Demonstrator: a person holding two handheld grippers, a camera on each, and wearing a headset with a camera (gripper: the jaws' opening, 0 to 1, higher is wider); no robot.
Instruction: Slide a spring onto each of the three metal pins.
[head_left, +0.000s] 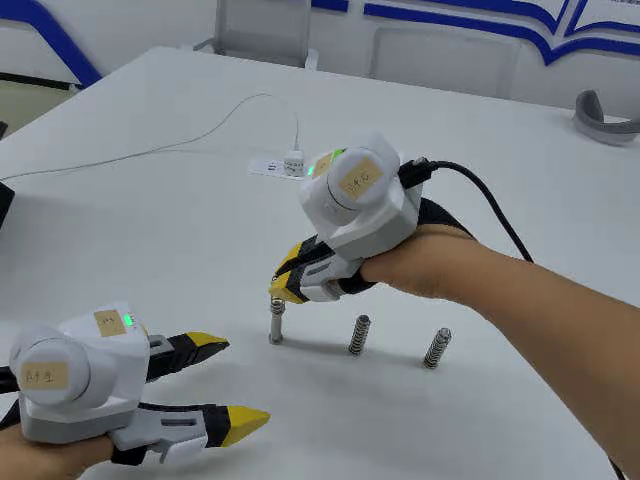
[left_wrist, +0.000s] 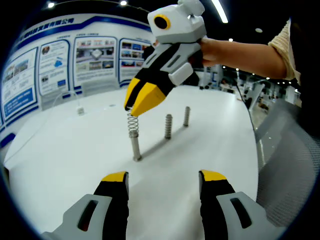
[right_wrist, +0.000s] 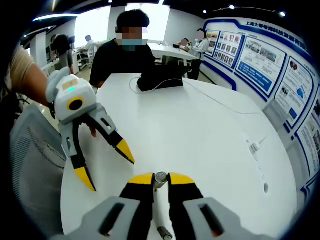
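The right hand-held gripper (head_left: 283, 290) is pinching the top of a spring (left_wrist: 132, 124), with its yellow tips pressed together around the coil. It is hanging directly over the leftmost pin (left_wrist: 136, 148) of the row. In the right gripper view its jaws are clamping the spring's open upper end, and the camera is looking straight down the bore.

Spring and pin are both standing upright, their long axes lining up one above the other. The spring's lower end is meeting the top of the pin. From the left gripper view I cannot be sure whether the first coils are sitting over the tip or merely resting on it. Below the spring, the pin's shaft is showing bare down to its foot on the bench (head_left: 150, 230).

By my judgement the coming move is calling for a straight push downward along that shared vertical axis. Any sideways lean would be risking a buckled or snagged coil.

The left hand-held gripper (head_left: 238, 382) is hovering low over the bench, nearer the person and to the left of the leftmost pin. Its jaws are spread wide, holding nothing and pointing toward the row. The right one is plainly the nearer to the work.

Further along the row, the middle pin (head_left: 359, 335) and the far pin (head_left: 436, 347) are each wearing a spring already. This one is looking like the last of the three.
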